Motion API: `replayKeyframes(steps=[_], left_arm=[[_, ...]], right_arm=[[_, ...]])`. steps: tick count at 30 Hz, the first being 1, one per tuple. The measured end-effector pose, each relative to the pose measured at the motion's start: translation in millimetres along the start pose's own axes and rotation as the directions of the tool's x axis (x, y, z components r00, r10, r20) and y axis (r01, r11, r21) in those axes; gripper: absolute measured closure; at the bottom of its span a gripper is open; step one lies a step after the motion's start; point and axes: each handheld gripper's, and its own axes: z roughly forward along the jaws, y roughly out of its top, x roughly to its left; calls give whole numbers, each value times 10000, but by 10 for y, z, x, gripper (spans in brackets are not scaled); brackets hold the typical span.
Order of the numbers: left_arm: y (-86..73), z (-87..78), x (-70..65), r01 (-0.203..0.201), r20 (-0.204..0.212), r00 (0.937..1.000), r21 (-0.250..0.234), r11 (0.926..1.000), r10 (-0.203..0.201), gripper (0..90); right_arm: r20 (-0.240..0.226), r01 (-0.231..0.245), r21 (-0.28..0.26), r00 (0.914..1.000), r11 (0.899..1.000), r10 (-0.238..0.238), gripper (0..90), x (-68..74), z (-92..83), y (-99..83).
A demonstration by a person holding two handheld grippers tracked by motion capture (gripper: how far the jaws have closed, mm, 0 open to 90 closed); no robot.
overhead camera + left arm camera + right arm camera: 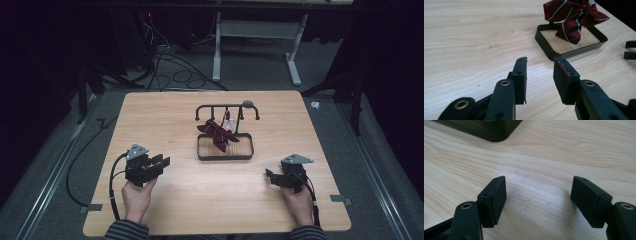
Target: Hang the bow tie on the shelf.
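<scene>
- A pale wooden counter [165, 107] carries a small black rack [227, 111] whose rail stands over a shallow, dark-walled tray [224, 156] near the counter's middle.
- A dark red bow [219, 133] with thin pale stripes hangs from the rail, its lower tails dipping down over the tray; in the left gripper view the bow [575, 18] shows above the tray's far half, with the tray wall [547, 47] in front.
- The left gripper [164, 161] rests low over the counter at the near left, held in the person's left hand [137, 192]; it points toward the rack but is well apart from it.
- Its fingers [521, 80] stand partly apart with a moderate gap, bare wood between them and nothing held.
- The right gripper [269, 176] sits at the near right, held in the right hand [299, 202], also well apart from the tray and angled inward.
- In the right gripper view its fingers [495, 200] are spread wide, with only wood grain between them; a rounded corner of the tray [491, 131] lies at the upper left of that view, clear of the fingers.
- A black cable [116, 172] trails from the left gripper across the near edge of the counter.
- Striped sleeves [127, 231] show at the bottom edge of the high view.
</scene>
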Motion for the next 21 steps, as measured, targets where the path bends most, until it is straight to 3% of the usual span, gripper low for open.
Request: replayKeyframes(steps=[21], left_arm=[[-177, 86, 27, 266, 55, 9996, 454, 9986, -269, 638]], right_arm=[[5, -8, 4, 10000, 10000, 8, 299, 1, 0, 0]])
